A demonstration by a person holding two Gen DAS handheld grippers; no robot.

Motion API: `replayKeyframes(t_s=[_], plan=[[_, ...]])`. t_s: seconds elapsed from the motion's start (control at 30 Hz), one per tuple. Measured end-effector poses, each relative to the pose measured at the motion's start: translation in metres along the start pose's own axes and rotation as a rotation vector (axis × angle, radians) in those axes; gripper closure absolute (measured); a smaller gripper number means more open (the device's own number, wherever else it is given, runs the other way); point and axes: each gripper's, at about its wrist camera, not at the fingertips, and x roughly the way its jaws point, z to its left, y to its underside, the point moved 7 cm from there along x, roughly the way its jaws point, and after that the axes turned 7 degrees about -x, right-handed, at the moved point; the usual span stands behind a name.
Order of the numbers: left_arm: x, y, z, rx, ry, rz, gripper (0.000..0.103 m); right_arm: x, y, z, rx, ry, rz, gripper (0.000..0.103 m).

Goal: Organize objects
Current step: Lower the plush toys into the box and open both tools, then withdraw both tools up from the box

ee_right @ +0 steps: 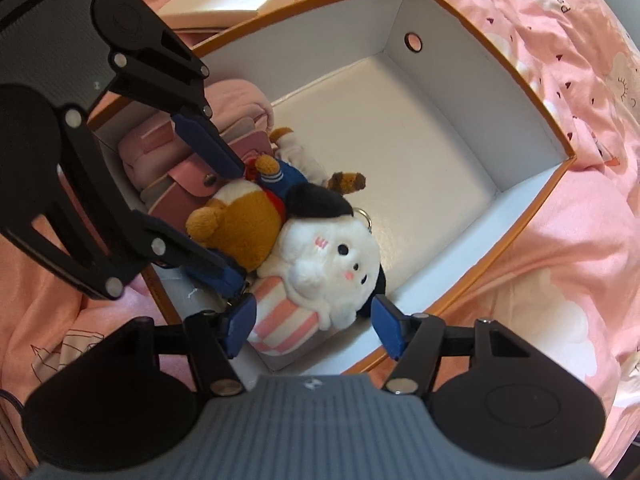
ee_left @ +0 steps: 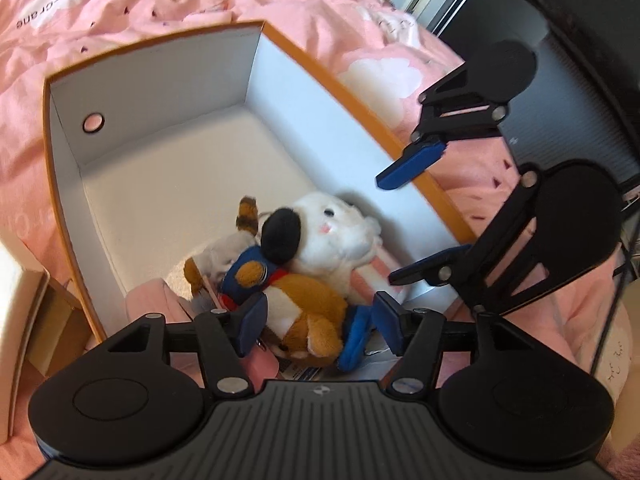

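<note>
An orange-edged box with white walls [ee_left: 168, 80] [ee_right: 460, 52] sits on a pink bedspread. Inside lie a brown plush in a blue jacket [ee_left: 304, 312] [ee_right: 240, 220] and a white plush with a black hat and striped body [ee_left: 336, 236] [ee_right: 332, 264]. My left gripper [ee_left: 320, 322] [ee_right: 222, 222] is open, its fingers either side of the brown plush. My right gripper [ee_right: 314, 326] [ee_left: 420, 216] is open just above the white plush, at the box's near wall.
Pink pouches and a folded pink cloth [ee_right: 180, 148] fill one end of the box. A white book or lid [ee_right: 228, 4] lies beyond the box. A dark cabinet [ee_left: 560, 60] stands at the bed's edge.
</note>
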Motion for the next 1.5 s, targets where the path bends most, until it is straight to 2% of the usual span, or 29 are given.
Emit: replayKeyframes(t_s=[0.1,0.2,0.27,0.33,0.37,0.53,0.8,0.87,0.9,0.97,1.13,1.27,1.33,1.5], plan=[[-0.008,-0.008,0.003,0.017,0.001,-0.036,0.038,-0.001,-0.009,-0.004,-0.004,0.004,-0.033,0.043],[0.0,-0.012,0.004,0.036,-0.018,-0.015,0.052,0.005,-0.016,-0.009,0.001,0.005,-0.043,0.052],[0.007,-0.012,0.002,0.061,-0.011,0.009,0.063,0.01,-0.019,-0.011,0.011,-0.006,-0.046,0.053],[0.014,-0.008,0.003,0.082,-0.018,0.039,0.067,0.017,-0.016,-0.013,0.023,-0.023,-0.035,0.059],[0.019,-0.005,0.003,0.09,-0.019,0.049,0.069,0.021,-0.014,-0.013,0.031,-0.032,-0.023,0.069],[0.023,0.006,0.002,0.081,0.008,0.079,0.071,0.02,-0.007,-0.01,0.058,-0.06,-0.021,0.072],[0.019,0.014,-0.004,0.122,-0.063,0.037,0.071,0.018,-0.008,-0.005,0.104,-0.011,-0.03,0.068],[0.014,0.017,-0.006,0.118,-0.076,0.005,0.066,0.01,-0.008,-0.001,0.121,0.013,-0.053,0.065],[0.01,0.018,-0.005,0.114,-0.079,-0.012,0.063,0.005,-0.007,0.001,0.138,0.033,-0.069,0.059],[0.002,0.02,-0.006,0.115,-0.093,-0.051,0.058,-0.007,-0.006,0.004,0.174,0.079,-0.111,0.056],[-0.031,0.022,-0.014,0.16,-0.174,-0.188,0.057,-0.034,-0.011,0.012,0.286,0.232,-0.257,0.054],[-0.06,0.016,-0.004,0.165,-0.244,-0.294,0.057,-0.054,-0.021,0.024,0.354,0.364,-0.403,0.044],[-0.071,0.014,0.003,0.17,-0.287,-0.346,0.057,-0.063,-0.027,0.03,0.418,0.379,-0.481,0.042],[-0.112,0.03,0.017,0.196,-0.393,-0.445,0.057,-0.077,-0.042,0.045,0.58,0.328,-0.63,0.041]])
